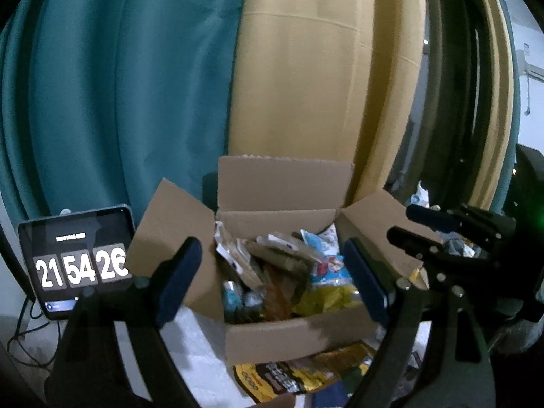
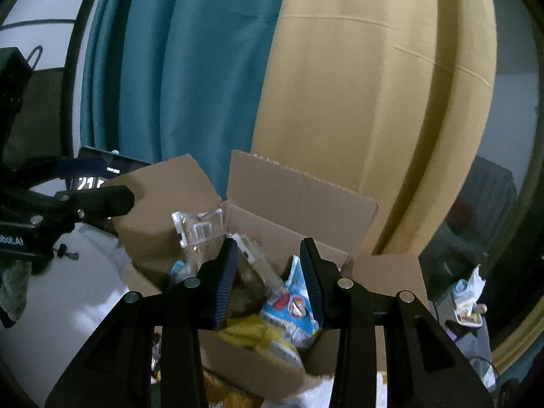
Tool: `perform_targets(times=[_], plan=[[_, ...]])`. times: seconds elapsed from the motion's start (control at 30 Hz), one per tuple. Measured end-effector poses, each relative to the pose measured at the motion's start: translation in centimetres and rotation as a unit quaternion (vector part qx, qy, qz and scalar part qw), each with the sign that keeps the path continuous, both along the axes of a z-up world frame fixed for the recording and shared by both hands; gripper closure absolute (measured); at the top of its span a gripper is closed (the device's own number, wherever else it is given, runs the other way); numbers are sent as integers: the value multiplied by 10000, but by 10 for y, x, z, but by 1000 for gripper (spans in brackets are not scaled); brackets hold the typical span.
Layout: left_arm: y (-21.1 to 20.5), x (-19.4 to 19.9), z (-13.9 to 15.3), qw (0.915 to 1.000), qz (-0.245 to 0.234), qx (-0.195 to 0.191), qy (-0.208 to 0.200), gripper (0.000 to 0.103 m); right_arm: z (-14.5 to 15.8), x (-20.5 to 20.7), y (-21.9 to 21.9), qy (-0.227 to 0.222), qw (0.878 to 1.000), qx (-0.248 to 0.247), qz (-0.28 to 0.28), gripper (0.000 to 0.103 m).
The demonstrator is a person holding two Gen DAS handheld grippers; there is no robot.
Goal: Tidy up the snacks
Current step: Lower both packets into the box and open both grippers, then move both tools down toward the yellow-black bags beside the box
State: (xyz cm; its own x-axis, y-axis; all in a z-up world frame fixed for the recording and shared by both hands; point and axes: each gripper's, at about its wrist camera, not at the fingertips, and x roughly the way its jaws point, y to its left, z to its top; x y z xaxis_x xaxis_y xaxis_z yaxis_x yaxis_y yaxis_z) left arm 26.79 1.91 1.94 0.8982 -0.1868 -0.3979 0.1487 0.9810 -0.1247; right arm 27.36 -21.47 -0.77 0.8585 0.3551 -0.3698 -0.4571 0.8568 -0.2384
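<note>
Box (image 1: 299, 333) flaps splayed; grippers apart

A matt brown corrugated-cardboard box (image 1: 295, 335), flaps raw-edged, holds glossy crinkled plastic snack packets (image 1: 331, 272); at its 12 o'clock hang soft matt teal cloth curtains (image 1: 136, 85) and mustard cloth curtains (image 1: 323, 85). At 9 o'clock, a glossy glass-fronted black tablet (image 1: 76, 265). Matt black plastic gripper fingers carry ribbed dark-blue pads (image 2: 224, 285).
</note>
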Motion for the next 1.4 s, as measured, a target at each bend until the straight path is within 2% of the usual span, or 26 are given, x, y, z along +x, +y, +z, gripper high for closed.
perform_targets(times=[0.43, 0.53, 0.6, 0.7, 1.03, 1.1, 1.4], plan=[[-15, -31, -23, 9997, -126, -3, 193, 17, -32, -44, -30, 375, 9991, 214, -33, 62], [-16, -36, -31, 9996, -115, -11, 268, 17, -42, -52, -33, 509, 9984, 255, 13, 60], [-16, -39, -38, 9993, -102, -26, 347, 17, -48, -54, -34, 575, 9980, 261, 28, 53], [-17, -44, -49, 9990, -88, -27, 449, 17, -60, -58, -36, 713, 9969, 330, 65, 49], [-14, -51, -82, 9974, -16, -98, 709, 17, -99, -75, -35, 1059, 9928, 453, 333, 45], [-14, -52, -89, 9970, -7, -72, 777, 17, -104, -78, -33, 1084, 9925, 384, 422, 39], [-7, -50, -120, 9938, 94, -113, 1106, 17, -138, -74, -14, 1374, 9884, 133, 641, 38]])
